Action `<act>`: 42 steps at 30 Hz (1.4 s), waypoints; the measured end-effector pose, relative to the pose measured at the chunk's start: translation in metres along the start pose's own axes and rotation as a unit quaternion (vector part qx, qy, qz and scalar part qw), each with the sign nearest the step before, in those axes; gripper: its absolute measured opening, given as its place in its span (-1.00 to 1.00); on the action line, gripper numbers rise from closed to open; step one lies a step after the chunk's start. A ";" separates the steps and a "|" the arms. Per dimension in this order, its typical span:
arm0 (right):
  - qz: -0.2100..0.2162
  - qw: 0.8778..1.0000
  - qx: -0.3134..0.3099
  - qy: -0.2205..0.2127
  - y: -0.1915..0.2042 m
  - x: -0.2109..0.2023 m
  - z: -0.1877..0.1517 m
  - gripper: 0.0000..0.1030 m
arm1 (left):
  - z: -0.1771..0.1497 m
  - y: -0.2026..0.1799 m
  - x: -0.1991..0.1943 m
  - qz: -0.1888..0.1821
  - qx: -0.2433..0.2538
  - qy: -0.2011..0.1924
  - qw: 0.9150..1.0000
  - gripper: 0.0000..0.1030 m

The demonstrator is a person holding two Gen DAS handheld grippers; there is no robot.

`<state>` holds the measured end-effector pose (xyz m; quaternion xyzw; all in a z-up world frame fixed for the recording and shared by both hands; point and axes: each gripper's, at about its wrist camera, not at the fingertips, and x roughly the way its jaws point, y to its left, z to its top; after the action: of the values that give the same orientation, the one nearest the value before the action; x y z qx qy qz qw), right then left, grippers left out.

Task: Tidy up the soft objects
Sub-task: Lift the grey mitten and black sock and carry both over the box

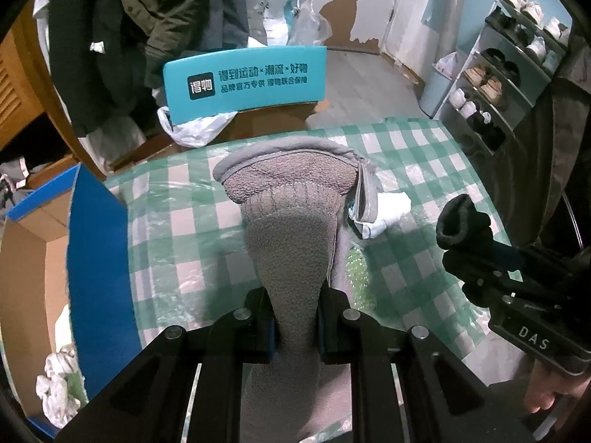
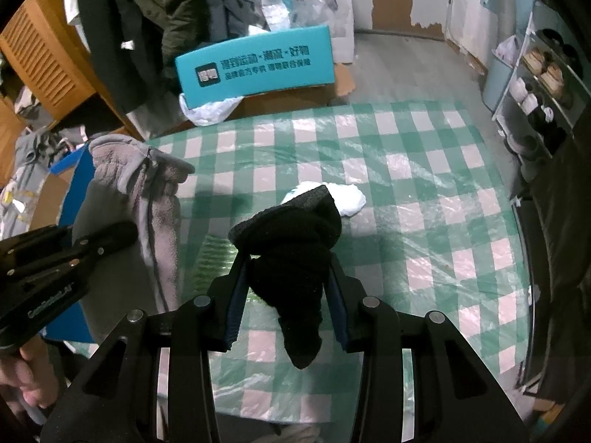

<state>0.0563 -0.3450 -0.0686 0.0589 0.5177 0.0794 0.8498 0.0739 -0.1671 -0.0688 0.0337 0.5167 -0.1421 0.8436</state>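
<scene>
The left gripper (image 1: pixel 294 326) has its fingers pinching a grey fleece glove (image 1: pixel 291 199), and the right gripper (image 2: pixel 288 301) clamps a black knit glove (image 2: pixel 291 254), both hanging above the checked counter (image 2: pixel 424 170) (likely bound for sorting). Beyond lies a white cloth (image 2: pixel 349 199).

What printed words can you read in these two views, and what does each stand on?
"得物", "得到运动×潮流×好物": teal cardboard box.
Smaller line beneath: blurred; roughly "品牌官方专供 得物联合保障".
"DAS": black body of the right gripper.
Lettering on the left gripper body: too blurred.
</scene>
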 end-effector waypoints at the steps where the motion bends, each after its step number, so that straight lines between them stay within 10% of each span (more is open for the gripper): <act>1: 0.000 1.000 -0.004 -0.001 0.003 -0.003 -0.001 -0.24 | -0.001 0.001 -0.002 0.001 0.000 -0.001 1.000 -0.70; 42: 0.050 0.993 -0.101 -0.046 0.125 -0.052 0.013 -0.24 | -0.030 0.074 -0.127 0.026 -0.039 -0.101 0.994 -0.70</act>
<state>0.0353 -0.2327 0.0054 0.0022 0.4638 0.1703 0.8694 0.0137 -0.0643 0.0227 -0.0008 0.4330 -0.1023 0.8956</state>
